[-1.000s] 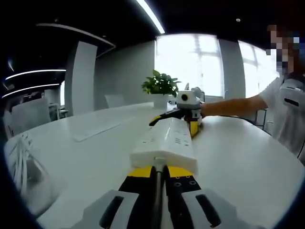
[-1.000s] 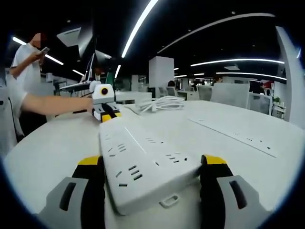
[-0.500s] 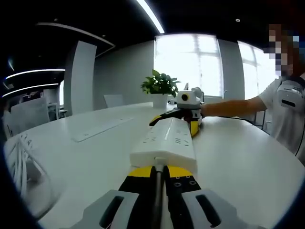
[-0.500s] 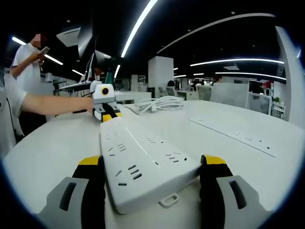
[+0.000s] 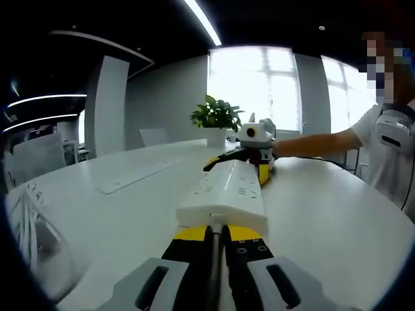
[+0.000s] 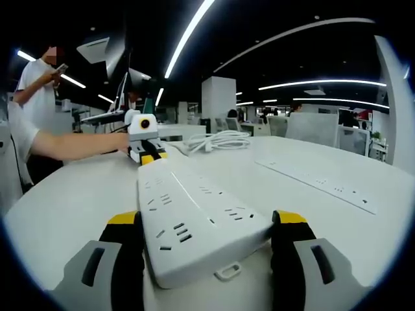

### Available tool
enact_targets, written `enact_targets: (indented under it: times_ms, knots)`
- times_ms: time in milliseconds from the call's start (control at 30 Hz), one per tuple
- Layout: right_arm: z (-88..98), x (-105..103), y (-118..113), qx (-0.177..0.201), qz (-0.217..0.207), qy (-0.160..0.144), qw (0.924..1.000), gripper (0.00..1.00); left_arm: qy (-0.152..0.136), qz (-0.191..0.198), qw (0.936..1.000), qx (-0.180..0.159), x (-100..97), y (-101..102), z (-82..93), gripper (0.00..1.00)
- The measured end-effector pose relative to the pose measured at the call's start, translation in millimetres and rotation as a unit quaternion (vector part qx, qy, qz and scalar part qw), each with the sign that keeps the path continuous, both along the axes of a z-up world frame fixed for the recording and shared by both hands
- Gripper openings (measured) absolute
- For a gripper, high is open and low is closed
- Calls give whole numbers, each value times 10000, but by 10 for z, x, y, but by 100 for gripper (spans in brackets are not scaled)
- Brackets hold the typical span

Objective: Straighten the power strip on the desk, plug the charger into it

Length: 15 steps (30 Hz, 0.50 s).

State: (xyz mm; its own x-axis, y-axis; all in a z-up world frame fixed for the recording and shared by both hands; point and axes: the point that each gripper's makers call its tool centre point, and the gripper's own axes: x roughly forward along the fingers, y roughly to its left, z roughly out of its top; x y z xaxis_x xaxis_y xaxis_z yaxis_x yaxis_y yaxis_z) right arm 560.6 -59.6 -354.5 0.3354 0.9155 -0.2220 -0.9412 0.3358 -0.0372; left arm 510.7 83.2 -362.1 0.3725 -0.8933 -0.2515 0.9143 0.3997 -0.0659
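Note:
A long white power strip (image 5: 227,188) lies flat on the white desk (image 5: 337,220), running straight away from my left gripper (image 5: 217,234). That gripper's jaws are pressed together at the strip's near end. My right gripper (image 5: 253,159) holds the far end there, its black and yellow fingers on either side. In the right gripper view the power strip (image 6: 194,217) sits between the jaws of the right gripper (image 6: 204,249), both jaws against its sides. The left gripper (image 6: 146,150) sits at the strip's far end. A coiled white cable (image 6: 220,140) lies beyond it.
A potted plant (image 5: 218,115) stands behind the strip's far end. A flush socket panel (image 6: 318,181) is set into the desk (image 6: 58,194). A loose white cable (image 5: 26,227) lies at the left edge. A person's forearm (image 5: 311,144) reaches in from the right.
Almost nothing differs. In the right gripper view the left gripper and the strip's far end have drifted slightly to the right. Both grips are unchanged.

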Motion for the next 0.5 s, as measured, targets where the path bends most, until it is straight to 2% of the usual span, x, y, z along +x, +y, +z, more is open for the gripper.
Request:
enact_targets:
  times_ms: [133, 500]
  knots:
    - [-5, 20, 7, -23, -15, 32, 10000, 79, 6, -36, 10000, 1, 8, -6, -2, 11]
    - [-13, 50, 21, -53, -92, 22, 9999, 79, 20, -150, 9999, 4, 242, 98, -31, 11]
